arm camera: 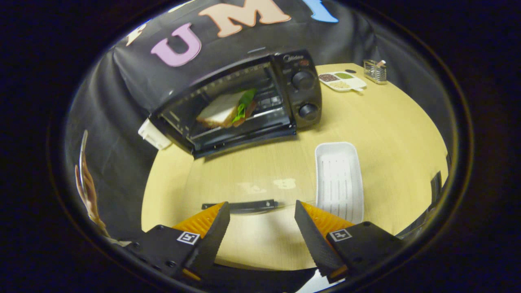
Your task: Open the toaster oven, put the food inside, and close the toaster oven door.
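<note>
Round wooden table (260, 171) against black cloth. Gripper (262, 228) held wide apart above it, gripping nothing. Well beyond the fingers, toaster oven (244, 99), sandwich (226, 112) inside behind glass; door's exact position hard to judge. White tray (340, 179) just ahead of the right finger. Small dark bar (240, 204) between the fingertips, unclear.

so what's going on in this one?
A person holds the gripper low over the wooden table, its fingers open with nothing between them. The sandwich is already inside the toaster oven, whose glass door is down, its handle just ahead of the fingers. The white tray lies empty beside them. Closing the door remains.
</note>
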### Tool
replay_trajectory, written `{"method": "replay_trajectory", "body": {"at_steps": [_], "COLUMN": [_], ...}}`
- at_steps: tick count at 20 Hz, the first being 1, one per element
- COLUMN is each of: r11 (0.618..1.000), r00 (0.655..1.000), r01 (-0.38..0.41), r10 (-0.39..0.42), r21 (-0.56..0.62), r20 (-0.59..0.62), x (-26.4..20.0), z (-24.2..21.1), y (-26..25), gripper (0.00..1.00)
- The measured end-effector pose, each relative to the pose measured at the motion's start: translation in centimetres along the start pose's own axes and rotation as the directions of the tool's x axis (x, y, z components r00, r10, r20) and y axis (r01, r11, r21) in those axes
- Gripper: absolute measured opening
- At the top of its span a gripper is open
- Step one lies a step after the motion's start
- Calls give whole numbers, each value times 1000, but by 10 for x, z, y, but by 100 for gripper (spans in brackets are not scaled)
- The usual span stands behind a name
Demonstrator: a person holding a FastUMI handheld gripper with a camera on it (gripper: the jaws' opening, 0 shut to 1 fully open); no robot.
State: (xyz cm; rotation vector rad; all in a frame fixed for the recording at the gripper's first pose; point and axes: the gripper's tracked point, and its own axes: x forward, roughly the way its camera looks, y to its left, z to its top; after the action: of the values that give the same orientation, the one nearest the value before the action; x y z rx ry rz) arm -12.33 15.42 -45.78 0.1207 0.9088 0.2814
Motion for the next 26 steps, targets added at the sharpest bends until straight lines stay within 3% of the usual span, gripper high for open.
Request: {"method": "replay_trajectory", "body": {"at_steps": [6,13,17,26], "r11": [999,997,998,982], "r00": [998,999,998,958], "r01": [-23,-34,-32,-135], "r10": [25,35,29,95], "r21": [30,67,51,133], "r20": [-57,-18,55,270], "x": [25,21,0,-17], "z": [-16,3,35,130], "y": [-4,1,11,47], "gripper": [98,98,98,99]}}
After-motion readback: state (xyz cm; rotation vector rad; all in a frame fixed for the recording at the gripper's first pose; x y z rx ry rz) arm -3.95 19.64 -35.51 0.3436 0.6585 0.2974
